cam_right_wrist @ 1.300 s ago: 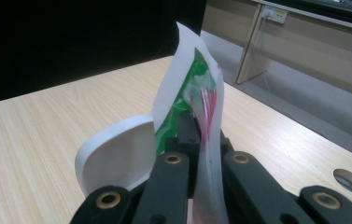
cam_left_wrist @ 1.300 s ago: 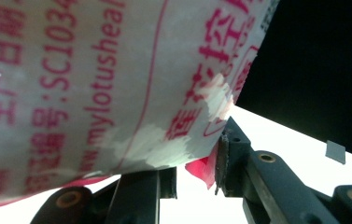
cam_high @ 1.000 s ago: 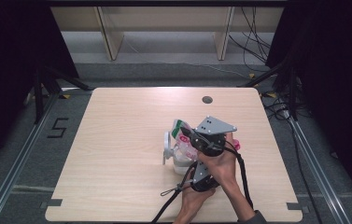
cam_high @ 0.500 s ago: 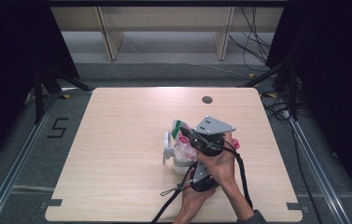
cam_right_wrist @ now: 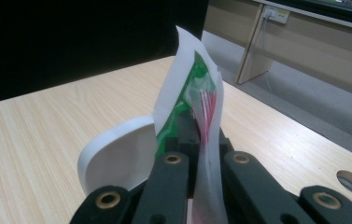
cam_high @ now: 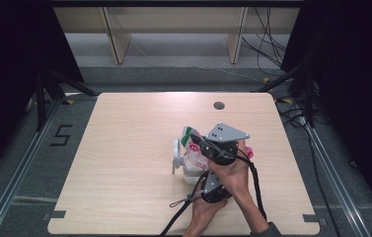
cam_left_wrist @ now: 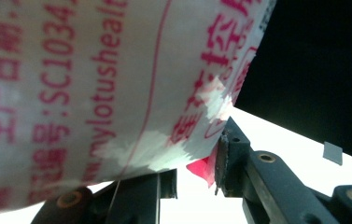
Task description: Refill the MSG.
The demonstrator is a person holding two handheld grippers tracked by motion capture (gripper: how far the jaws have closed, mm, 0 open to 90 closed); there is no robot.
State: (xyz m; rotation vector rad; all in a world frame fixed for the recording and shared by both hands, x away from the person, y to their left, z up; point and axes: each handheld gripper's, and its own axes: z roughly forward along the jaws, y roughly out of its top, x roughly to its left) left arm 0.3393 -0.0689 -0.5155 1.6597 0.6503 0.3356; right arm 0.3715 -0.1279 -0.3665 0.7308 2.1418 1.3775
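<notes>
At mid-table, the right gripper (cam_right_wrist: pixel 197 154) pinches the top edge of the printed plastic packet (cam_high: pixel 192 140) upright while the left gripper (cam_left_wrist: pixel 194 165) clamps its lower body, apparently bracing it over the white container (cam_high: pixel 186 165) for tearing or emptying.

I see a light wooden table (cam_high: pixel 124 163) with rounded corners and a round cable hole (cam_high: pixel 218 105) near its far edge. On it, right of centre, rests a white lidded container (cam_high: pixel 186 165), lid raised.
</notes>
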